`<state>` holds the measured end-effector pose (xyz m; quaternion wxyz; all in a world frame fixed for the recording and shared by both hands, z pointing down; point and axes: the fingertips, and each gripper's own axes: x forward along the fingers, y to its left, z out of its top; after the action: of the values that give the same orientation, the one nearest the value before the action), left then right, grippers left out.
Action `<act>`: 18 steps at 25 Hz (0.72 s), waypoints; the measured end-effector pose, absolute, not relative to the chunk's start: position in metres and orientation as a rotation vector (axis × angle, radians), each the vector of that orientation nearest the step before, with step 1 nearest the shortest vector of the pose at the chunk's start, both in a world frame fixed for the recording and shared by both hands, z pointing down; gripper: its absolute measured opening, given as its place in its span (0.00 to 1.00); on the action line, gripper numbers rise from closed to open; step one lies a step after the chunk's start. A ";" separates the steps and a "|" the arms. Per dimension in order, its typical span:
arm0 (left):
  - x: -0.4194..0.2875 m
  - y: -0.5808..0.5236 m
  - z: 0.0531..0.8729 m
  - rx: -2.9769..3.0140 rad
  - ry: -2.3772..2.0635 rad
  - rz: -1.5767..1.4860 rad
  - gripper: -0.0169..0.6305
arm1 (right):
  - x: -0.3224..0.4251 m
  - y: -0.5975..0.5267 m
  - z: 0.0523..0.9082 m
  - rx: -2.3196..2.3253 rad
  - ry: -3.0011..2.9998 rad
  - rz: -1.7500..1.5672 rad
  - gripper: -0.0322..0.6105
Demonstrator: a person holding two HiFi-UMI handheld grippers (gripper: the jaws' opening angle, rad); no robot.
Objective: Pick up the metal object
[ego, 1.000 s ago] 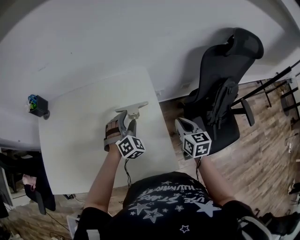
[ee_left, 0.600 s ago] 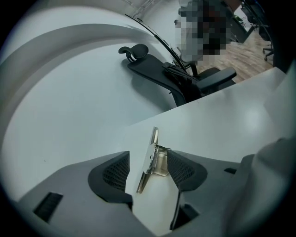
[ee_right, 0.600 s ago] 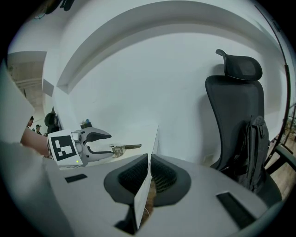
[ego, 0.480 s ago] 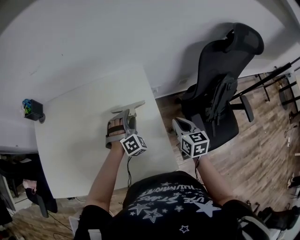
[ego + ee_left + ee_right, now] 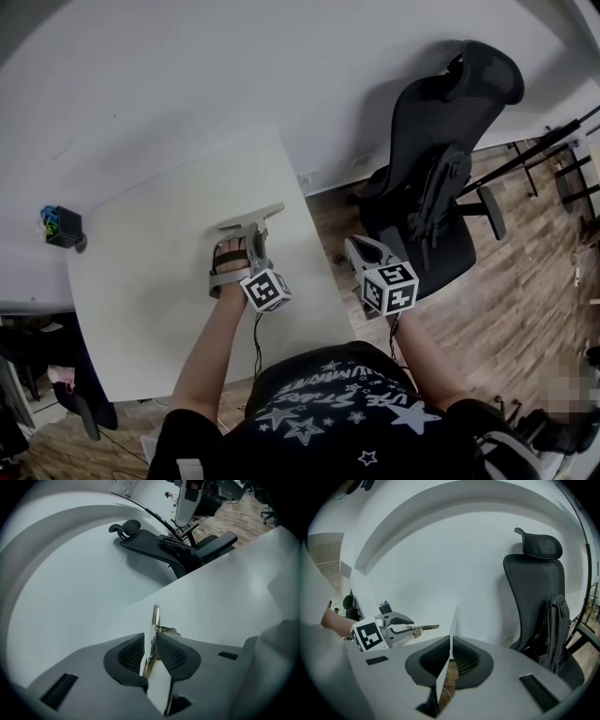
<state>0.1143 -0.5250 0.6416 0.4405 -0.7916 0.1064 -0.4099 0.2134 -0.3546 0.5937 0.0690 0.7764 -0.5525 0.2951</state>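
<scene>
Left gripper (image 5: pixel 151 644): jaws closing on the thin flat silver metal object (image 5: pixel 155 616), apparently gripped edge-on, over the white table (image 5: pixel 141 281). Right gripper (image 5: pixel 450 653): jaws together, empty.

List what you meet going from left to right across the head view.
Black holder by the white table's left edge → left claw, its jaws closing with the metal object between them → right claw → black office chair.
</scene>
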 end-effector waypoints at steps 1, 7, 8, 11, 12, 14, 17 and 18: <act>0.115 -0.525 0.642 -1.958 0.265 -1.018 0.17 | 0.214 -0.354 0.594 2.340 -1.661 0.890 0.13; 0.115 -0.525 0.645 -1.869 0.248 -1.019 0.09 | 0.216 -0.350 0.594 2.346 -1.652 0.895 0.13; 0.115 -0.525 0.646 -1.852 0.234 -1.025 0.09 | 0.217 -0.349 0.594 2.346 -1.652 0.895 0.13; 0.115 -0.523 0.645 -1.839 0.188 -1.035 0.07 | 0.217 -0.349 0.593 2.348 -1.651 0.893 0.13; 0.115 -0.523 0.644 -1.841 0.186 -1.030 0.07 | 0.217 -0.349 0.593 2.348 -1.652 0.891 0.13; 0.114 -0.524 0.642 -1.857 0.189 -1.023 0.06 | 0.217 -0.351 0.591 2.346 -1.656 0.887 0.13; 0.113 -0.528 0.635 -1.846 0.224 -0.997 0.06 | 0.215 -0.352 0.588 2.340 -1.666 0.879 0.13; 0.112 -0.528 0.632 -1.843 0.234 -0.989 0.06 | 0.215 -0.353 0.587 2.338 -1.669 0.874 0.13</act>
<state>0.1125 -0.5284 0.6315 0.4955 -0.7606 0.0965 -0.4082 0.2146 -0.3527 0.5870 0.0694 0.7767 -0.5545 0.2904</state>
